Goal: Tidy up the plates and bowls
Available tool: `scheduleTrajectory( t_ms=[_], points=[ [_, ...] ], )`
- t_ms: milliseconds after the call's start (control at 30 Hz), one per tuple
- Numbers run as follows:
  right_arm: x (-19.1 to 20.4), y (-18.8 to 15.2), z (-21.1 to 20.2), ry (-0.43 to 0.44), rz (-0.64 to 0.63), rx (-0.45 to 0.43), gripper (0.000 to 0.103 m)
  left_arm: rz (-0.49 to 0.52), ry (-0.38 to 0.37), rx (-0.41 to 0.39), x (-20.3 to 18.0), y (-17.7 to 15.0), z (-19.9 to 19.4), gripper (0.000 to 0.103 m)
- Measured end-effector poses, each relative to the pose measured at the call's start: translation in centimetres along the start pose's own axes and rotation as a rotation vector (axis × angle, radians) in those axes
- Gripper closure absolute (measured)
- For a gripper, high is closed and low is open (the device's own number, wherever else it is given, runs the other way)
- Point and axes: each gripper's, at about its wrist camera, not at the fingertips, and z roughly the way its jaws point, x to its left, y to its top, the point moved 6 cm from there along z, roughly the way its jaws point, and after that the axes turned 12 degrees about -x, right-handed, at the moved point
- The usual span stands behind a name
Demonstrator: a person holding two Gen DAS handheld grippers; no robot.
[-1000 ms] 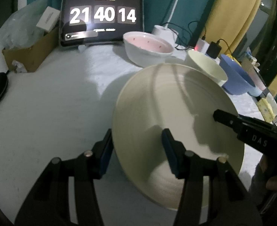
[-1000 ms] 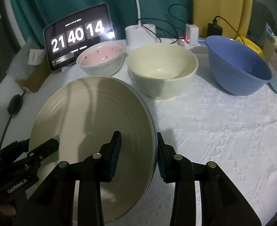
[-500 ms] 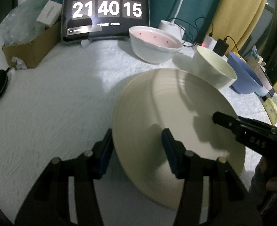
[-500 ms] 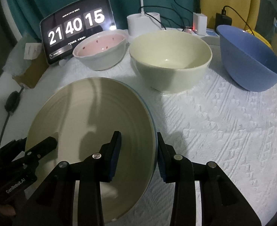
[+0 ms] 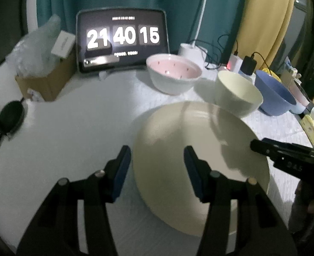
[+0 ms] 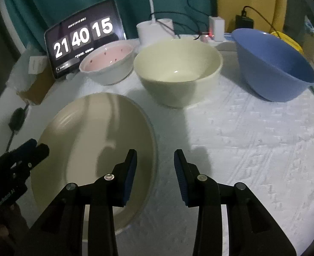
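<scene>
A wide beige plate [image 5: 199, 160] [image 6: 88, 149] lies on the white cloth in front of three bowls: pink-lined [image 6: 107, 64], cream [image 6: 178, 72] and blue [image 6: 272, 64]. My left gripper [image 5: 157, 151] straddles the plate's left rim, one finger just outside the edge and the other over the inside. My right gripper [image 6: 155, 152] straddles the right rim, its left finger over the plate. A strip of cloth shows between the rim and its right pad. Both stand part open, and no pad visibly presses on the plate.
A tablet clock [image 5: 122, 40], a lamp base [image 6: 154, 32], chargers with cables [image 6: 216, 27] and a cardboard box [image 5: 43, 81] line the back. A black corded object [image 5: 10, 117] lies at the left. White cloth [image 6: 253, 149] stretches to the right of the plate.
The plate looks smaller in both views, as if both grippers drew back from it. In the right wrist view its rim has left the right pad. Jaw widths look unchanged.
</scene>
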Motion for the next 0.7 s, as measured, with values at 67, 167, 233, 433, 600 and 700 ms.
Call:
scheduleTrajectory(
  t_ms=[67, 167, 233, 433, 600, 700],
  points=[
    [-0.5, 0.2, -0.6, -0.004, 0.006, -0.011, 0.065, 0.003, 0.002, -0.013, -0.4, 0.4, -0.2, 0.05],
    [-1.5, 0.5, -1.5, -0.012, 0.016, -0.03, 0.065, 0.007, -0.017, -0.033, -1.2, 1.0, -0.7, 0.05],
    [-2.2, 0.7, -2.1, -0.019, 0.022, -0.041, 0.065, 0.009, -0.037, -0.043, -2.1, 1.5, -0.9, 0.05],
    [-4.2, 1.2, -3.8, -0.053, 0.037, -0.072, 0.065, 0.027, -0.084, -0.057, -4.9, 2.4, -1.4, 0.05],
    [-5.5, 1.4, -5.0, -0.065, 0.05, -0.097, 0.065, 0.051, -0.12, -0.064, -7.3, 3.0, -1.6, 0.05],
    [-6.3, 1.6, -5.7, -0.072, 0.056, -0.109, 0.065, 0.08, -0.138, -0.068, -9.0, 3.4, -1.6, 0.05]
  ],
)
